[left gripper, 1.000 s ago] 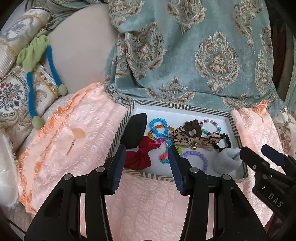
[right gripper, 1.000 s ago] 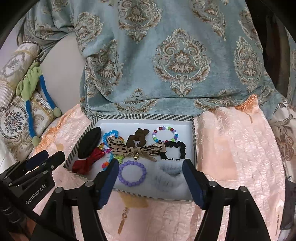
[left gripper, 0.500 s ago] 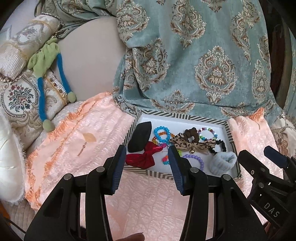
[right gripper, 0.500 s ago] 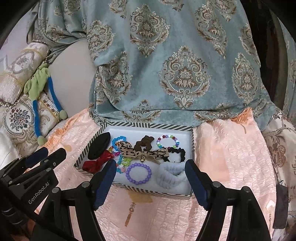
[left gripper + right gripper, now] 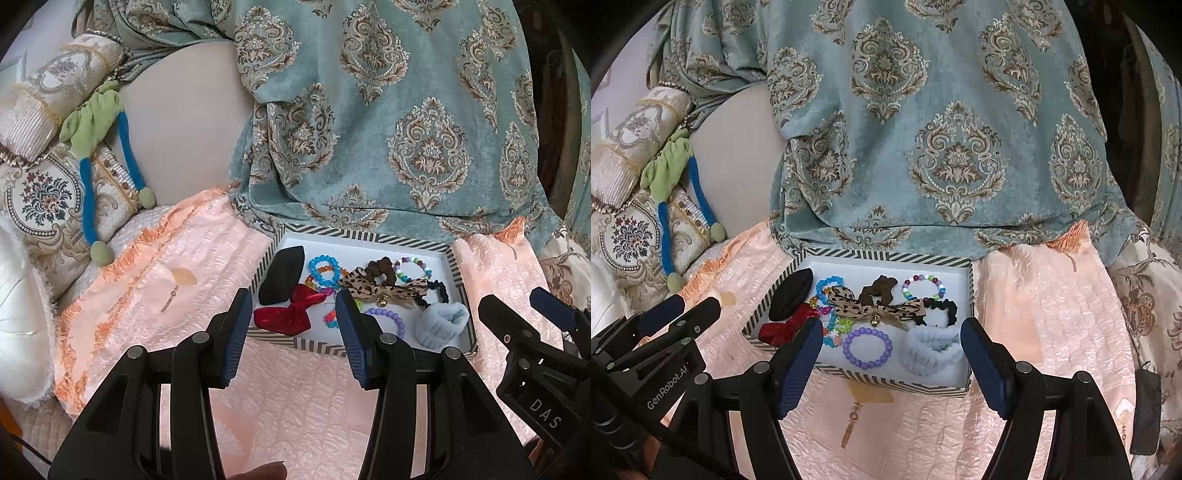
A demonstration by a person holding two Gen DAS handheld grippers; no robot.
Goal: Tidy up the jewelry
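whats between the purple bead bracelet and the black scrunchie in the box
In the right wrist view, the pale blue fluffy scrunchie lies between the purple bead bracelet and the black scrunchie.

A striped box (image 5: 970, 280) is sitting on the peach bedspread (image 5: 1045, 317), holding a purple bracelet (image 5: 867, 348) near its front edge, between the right gripper's (image 5: 890, 363) spread fingers (image 5: 982, 363).

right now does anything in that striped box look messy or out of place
Yes, mildly. In the striped box, the leopard-print bow lies across the brown scrunchie and black scrunchie, and the beaded bracelets beside the red bow overlap in a heap. Nothing looks spilled outside or damaged.
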